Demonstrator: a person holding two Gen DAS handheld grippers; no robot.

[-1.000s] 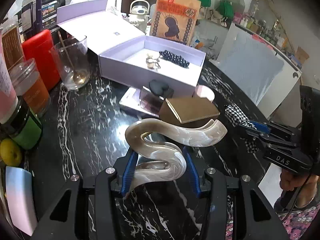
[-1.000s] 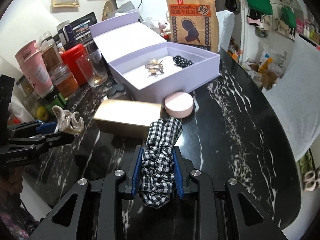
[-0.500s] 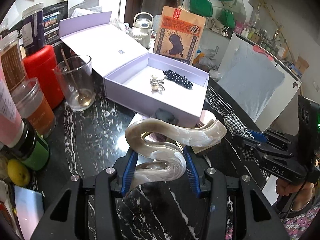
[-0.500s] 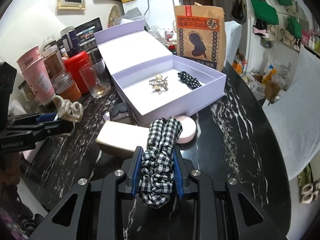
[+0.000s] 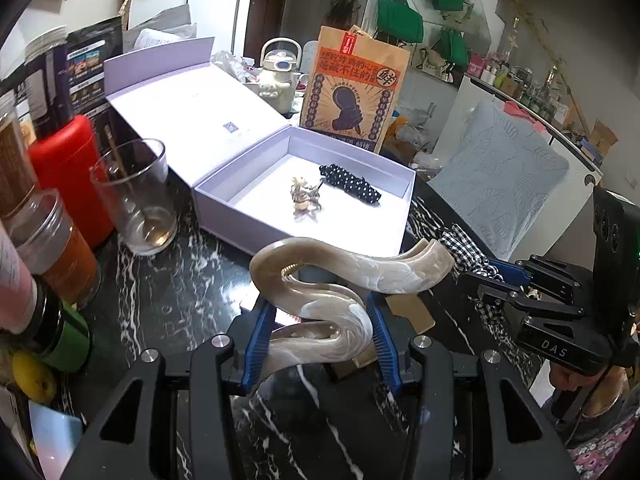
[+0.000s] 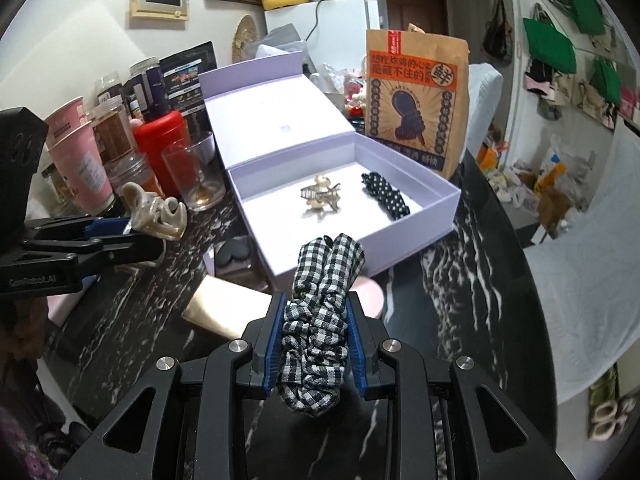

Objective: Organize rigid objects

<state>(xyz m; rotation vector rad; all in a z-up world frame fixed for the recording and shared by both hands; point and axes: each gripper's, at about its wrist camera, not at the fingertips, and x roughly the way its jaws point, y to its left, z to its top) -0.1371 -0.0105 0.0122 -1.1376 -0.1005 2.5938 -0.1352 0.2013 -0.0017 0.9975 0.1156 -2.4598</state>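
On the black marbled counter, an open lilac box stands with its lid folded back toward 10 o'clock; in the left wrist view the box lies at 12 o'clock of the left tool. That tool is closed on a cream marbled hair claw, its blue pads pressed against the claw's lower loop, while the claw's curved top reaches toward 2 o'clock, over the near wall of the box. Inside the box lie a small gold hair clip near the centre and a black polka-dot scrunchie just beside it at 2 o'clock. In the right wrist view, the right tool is closed on a black-and-white gingham scrunchie, which stands upright between the pads, its upper end overlapping the near wall of the box. A pink round case and a gold rectangular case rest on the counter near that wall, partly hidden behind the tool. At 10 o'clock of the box stand a clear glass and a red canister, close together; whether they touch cannot be told. A brown printed paper bag stands upright behind the box at 12 o'clock.
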